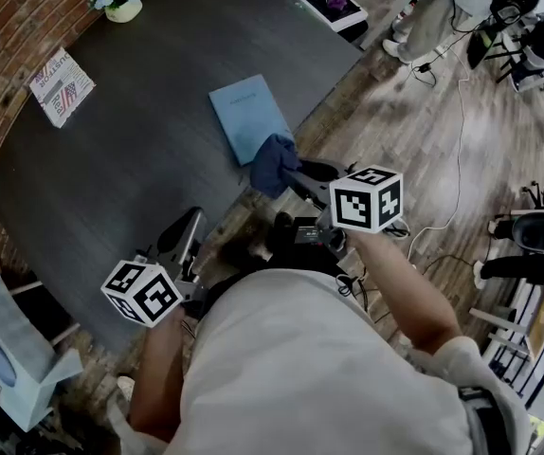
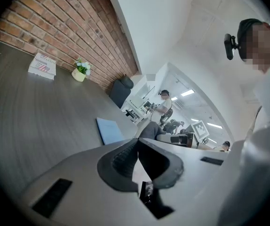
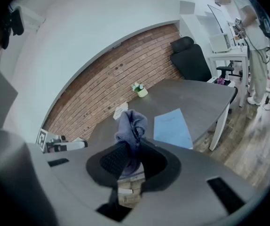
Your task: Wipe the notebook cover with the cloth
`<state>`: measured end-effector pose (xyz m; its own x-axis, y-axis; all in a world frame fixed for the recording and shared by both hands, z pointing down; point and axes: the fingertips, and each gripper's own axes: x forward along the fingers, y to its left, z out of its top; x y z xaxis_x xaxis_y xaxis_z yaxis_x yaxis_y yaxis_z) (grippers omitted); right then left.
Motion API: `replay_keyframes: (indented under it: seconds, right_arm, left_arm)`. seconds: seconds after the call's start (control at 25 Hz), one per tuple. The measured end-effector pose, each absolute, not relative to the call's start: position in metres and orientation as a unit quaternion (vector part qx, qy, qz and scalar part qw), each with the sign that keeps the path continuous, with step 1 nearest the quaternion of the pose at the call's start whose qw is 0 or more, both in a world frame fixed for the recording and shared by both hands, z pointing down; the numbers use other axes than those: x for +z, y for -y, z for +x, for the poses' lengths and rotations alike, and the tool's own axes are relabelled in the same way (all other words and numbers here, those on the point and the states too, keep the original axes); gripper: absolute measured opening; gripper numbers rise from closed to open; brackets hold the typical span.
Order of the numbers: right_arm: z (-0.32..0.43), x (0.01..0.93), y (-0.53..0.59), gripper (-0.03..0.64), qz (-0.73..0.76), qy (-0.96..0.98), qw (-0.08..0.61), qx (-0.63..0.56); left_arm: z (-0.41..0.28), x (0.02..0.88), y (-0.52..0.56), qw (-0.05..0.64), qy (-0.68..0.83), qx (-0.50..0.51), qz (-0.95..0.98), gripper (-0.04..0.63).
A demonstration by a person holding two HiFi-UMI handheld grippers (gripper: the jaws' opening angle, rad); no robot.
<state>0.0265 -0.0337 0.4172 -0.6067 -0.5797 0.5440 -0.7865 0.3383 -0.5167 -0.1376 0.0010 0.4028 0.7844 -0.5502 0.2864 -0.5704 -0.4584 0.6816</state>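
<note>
Near the front edge of the dark grey worktop (image 1: 130, 150), the right tongs (image 3: 131, 145) are pinched on a bunched dark blue cloth (image 3: 130, 124), which hangs at the near corner of the flat, plain light-blue notebook (image 1: 246, 112); whether it touches the cover I cannot tell. The left tongs (image 2: 137, 142) hover pressed together with nothing between them, apart from the notebook. Lettering on the red-and-white folded paper (image 1: 61, 85) by the brick wall (image 1: 7, 27) is too small to read.
</note>
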Motion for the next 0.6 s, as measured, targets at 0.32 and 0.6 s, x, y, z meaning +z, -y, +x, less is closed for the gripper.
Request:
replay_keyframes:
  seconds: [0.32, 0.6]
  right_arm:
    - [0.041, 0.376, 0.031, 0.072, 0.412, 0.832, 0.097, 0.36]
    - [0.082, 0.338, 0.022, 0.072, 0.412, 0.845, 0.083, 0.331]
  left_arm:
    - [-0.131, 0.367, -0.005, 0.377, 0.346, -0.016, 0.859, 0.009]
    - [-0.098, 0.348, -0.023, 0.377, 0.349, -0.027, 0.857, 0.009]
